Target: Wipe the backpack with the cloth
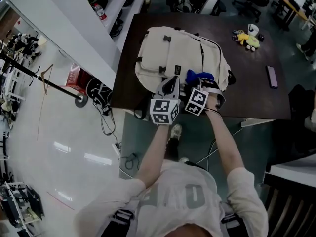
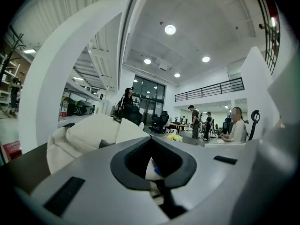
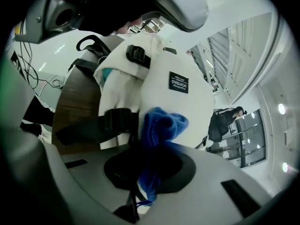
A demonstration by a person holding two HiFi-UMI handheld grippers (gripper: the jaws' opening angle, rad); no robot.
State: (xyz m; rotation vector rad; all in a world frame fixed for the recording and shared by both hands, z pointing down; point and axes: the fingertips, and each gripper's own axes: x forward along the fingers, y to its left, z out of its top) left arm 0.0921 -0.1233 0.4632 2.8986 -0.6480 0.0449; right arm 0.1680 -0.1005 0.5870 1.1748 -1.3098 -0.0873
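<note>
Our right gripper [image 1: 200, 85] clamps the cloth [image 3: 161, 123], and our left gripper [image 1: 171, 84] pinches the backpack [image 1: 173, 48] fabric. We fear the bunched cloth snagging a strap [image 3: 93, 125] and tugging free.

Overhead, two close-ups: common backpack [image 1: 180, 51]

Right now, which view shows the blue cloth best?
The right gripper view: the blue cloth fills the centre, clamped in the right gripper and bunched against the backpack. The head view shows only a small blue patch beside the gripper's marker cube. The left gripper view shows at most a blue speck.
</note>
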